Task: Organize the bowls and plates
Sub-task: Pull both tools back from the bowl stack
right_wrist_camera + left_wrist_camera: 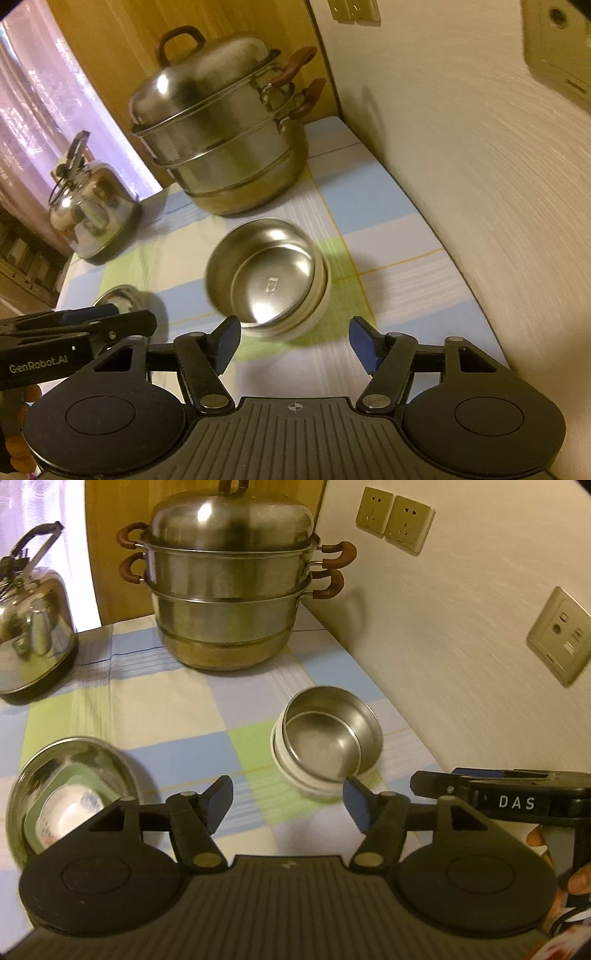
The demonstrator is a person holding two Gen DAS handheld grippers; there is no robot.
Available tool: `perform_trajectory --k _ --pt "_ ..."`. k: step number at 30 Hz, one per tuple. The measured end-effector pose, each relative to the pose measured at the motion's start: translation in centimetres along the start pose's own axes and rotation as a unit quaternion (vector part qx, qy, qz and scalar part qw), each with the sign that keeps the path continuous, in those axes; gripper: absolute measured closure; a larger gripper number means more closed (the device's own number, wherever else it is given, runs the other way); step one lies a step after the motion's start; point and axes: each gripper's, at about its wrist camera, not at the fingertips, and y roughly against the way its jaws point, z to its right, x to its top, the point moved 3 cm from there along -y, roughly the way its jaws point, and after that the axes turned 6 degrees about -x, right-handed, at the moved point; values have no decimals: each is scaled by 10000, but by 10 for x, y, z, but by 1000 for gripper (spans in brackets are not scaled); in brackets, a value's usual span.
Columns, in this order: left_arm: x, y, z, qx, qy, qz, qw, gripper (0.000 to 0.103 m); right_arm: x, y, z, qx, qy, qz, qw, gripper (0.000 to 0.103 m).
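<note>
Steel bowl (pixel 328 738) nested in white bowl (pixel 295 771) | left tool (pixel 288 797), right tool (pixel 295 339): agape, empty

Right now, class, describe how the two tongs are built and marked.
Both tongs, left and right, are black: two round hubs, a ribbed centre plate, hinged arms with brass-coloured rivets and blue pads. White lettering on their sides reads "DAS" and "GenRobot.AI".

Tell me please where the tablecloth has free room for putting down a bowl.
Bare cloth lies between the steamer pot, the kettle and the stacked bowls, also between those bowls and the wall. The near-left corner is crowded by the steel dish.
</note>
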Motion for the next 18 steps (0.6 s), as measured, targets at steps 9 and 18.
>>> perform_trajectory --k 9,18 --pt "-41 44 2 152 197 22 9997 34 -32 37 -6 129 117 74 9998 31" --pt "-89 79 7 389 443 -39 9983 33 -72 67 -11 234 340 40 9991 27"
